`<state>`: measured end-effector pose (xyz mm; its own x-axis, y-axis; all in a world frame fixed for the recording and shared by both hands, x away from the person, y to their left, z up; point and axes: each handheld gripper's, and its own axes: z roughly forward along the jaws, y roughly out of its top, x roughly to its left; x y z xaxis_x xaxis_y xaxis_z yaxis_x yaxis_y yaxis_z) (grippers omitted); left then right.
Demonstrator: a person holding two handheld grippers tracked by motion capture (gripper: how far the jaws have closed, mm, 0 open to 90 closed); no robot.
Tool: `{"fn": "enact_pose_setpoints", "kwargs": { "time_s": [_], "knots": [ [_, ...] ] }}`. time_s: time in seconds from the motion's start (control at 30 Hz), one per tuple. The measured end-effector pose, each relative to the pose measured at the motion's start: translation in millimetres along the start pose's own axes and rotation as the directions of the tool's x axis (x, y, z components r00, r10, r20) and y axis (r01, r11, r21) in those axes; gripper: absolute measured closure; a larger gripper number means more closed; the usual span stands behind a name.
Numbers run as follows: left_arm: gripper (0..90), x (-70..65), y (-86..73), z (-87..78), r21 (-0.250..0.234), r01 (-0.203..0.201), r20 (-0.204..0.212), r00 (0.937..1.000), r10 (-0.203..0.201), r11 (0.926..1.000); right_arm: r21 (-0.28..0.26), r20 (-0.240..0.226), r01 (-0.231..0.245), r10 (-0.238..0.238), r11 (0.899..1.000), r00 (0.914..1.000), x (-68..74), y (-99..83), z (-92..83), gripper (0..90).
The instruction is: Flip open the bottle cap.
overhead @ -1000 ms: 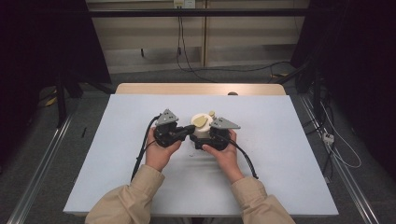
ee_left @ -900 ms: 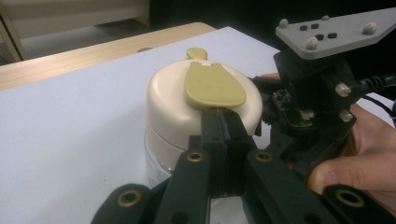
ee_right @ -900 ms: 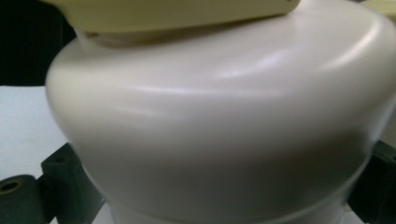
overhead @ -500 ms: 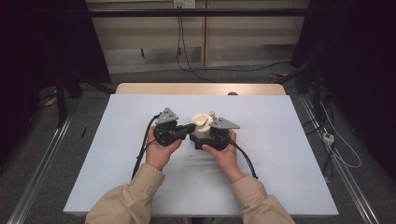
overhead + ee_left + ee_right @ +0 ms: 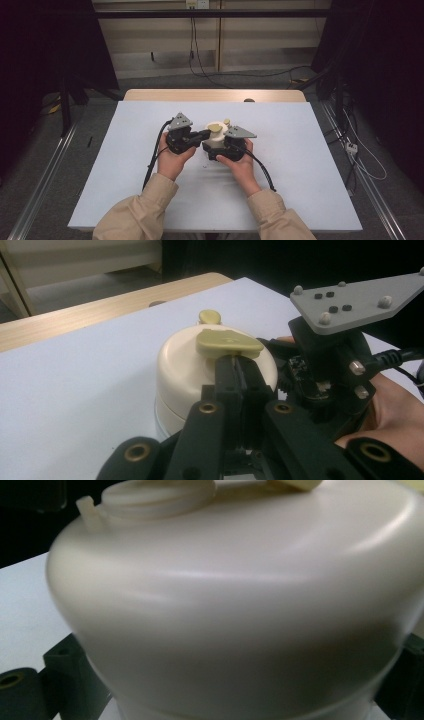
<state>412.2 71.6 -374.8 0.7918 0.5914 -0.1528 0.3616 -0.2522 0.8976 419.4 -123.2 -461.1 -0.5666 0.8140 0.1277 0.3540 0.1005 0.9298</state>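
Cream jar [image 5: 216,137] stood near table [image 5: 310,165] centre, on the pale blue sheet, between both hands. Left gripper [image 5: 239,367] reached in from the left, jaws pressed narrow together on the edge of the olive tab [image 5: 227,342] atop the lid; nothing else between them. A second, smaller olive knob [image 5: 210,316] sat farther back on the lid. Right gripper [image 5: 220,148] set against the jar's near right side, jaws at either flank of the body [image 5: 240,630], spread wide and apparently clamped on it. Grey plate [image 5: 360,297] carried above the right gripper; cable [image 5: 262,170] trailed back beside the right sleeve [image 5: 280,220].
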Motion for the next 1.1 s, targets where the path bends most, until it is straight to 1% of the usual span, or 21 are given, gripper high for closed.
{"fn": "enact_pose_setpoints", "kwargs": {
  "time_s": [0.2,0.47,0.5,0.57,0.63,0.83,1.1],
  "knots": [
    [89.6,-0.2,3.1,0.5,-0.009,0.006,-0.002,1.0000,-0.006,0.9999,0.002,0.001,-0.001,0.001,1.000,1.0000,0.2,0.0,0.1,4.1],
    [89.5,0.6,7.4,0.4,-0.012,0.001,-0.007,1.0000,-0.001,0.9999,0.003,0.002,0.000,0.000,1.000,1.0000,0.4,0.0,0.1,4.0],
    [89.3,1.2,8.0,0.4,-0.012,0.000,-0.012,0.9999,-0.001,0.9999,0.003,0.002,0.000,0.000,1.000,1.0000,0.4,0.0,0.1,4.0],
    [89.2,2.2,8.2,0.5,-0.011,0.006,-0.009,0.9999,-0.006,0.9999,0.004,0.002,0.000,0.000,1.000,1.0000,0.4,0.0,0.1,4.0],
    [89.1,2.1,8.1,0.8,-0.006,0.000,-0.011,0.9999,0.000,1.0000,0.004,0.002,0.000,0.000,1.000,1.0000,0.5,0.0,0.2,4.0],
    [89.1,2.8,8.2,2.4,-0.006,0.003,-0.018,0.9998,-0.004,1.0000,0.005,0.002,0.000,0.000,1.000,1.0000,0.4,0.0,0.2,4.0],
    [89.5,2.0,12.7,4.2,0.000,-0.005,-0.020,0.9998,0.005,1.0000,0.005,0.002,0.000,0.000,1.000,1.0000,0.3,0.0,0.3,4.0]
  ]
}}
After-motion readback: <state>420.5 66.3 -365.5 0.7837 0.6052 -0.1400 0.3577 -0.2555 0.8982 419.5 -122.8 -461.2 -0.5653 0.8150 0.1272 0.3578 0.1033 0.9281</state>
